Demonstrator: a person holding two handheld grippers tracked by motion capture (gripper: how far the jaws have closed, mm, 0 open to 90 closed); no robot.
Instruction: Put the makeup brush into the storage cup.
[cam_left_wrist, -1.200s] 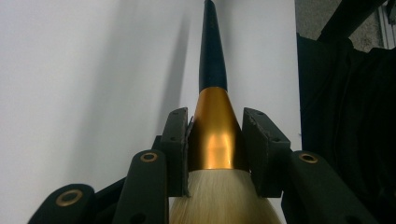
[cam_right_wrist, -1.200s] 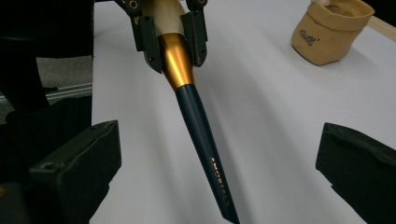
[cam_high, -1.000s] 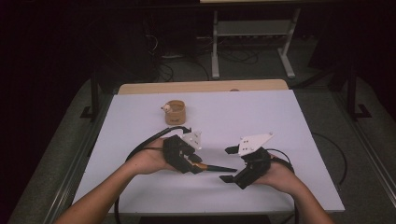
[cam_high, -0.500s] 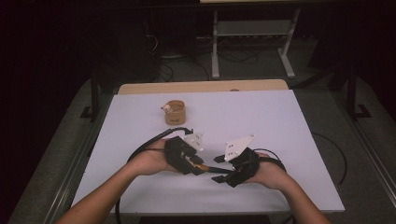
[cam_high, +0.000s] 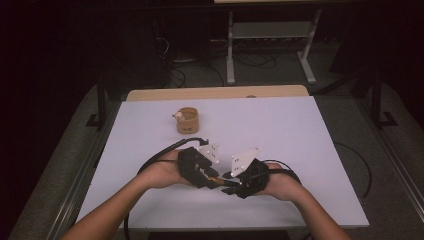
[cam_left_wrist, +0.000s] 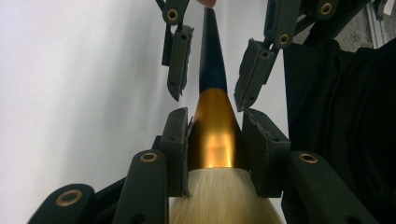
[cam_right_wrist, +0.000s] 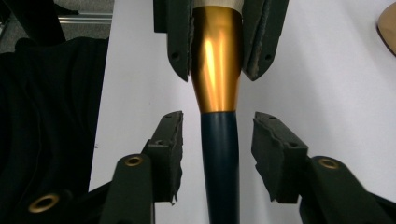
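Note:
A makeup brush with pale bristles, a gold ferrule (cam_left_wrist: 215, 135) and a dark blue handle (cam_right_wrist: 219, 158) is held level above the table. My left gripper (cam_left_wrist: 215, 122) is shut on the gold ferrule (cam_right_wrist: 217, 60). Facing it, my right gripper (cam_right_wrist: 218, 125) has its jaws on either side of the blue handle. Those jaws have just been closing, and a small gap still shows on each side of the handle. In the high view the left gripper (cam_high: 209, 175) and the right gripper (cam_high: 231, 184) meet tip to tip near the table's front.
A small round wooden cup (cam_high: 188, 120) stands at the back left of the white table (cam_high: 290, 130). Cables trail from both grippers over the front edge. Dark cloth lies beside the table in both gripper views.
The right gripper has moved left to meet the left gripper, and its jaws have narrowed around the brush handle. The left gripper has stayed put with the brush.

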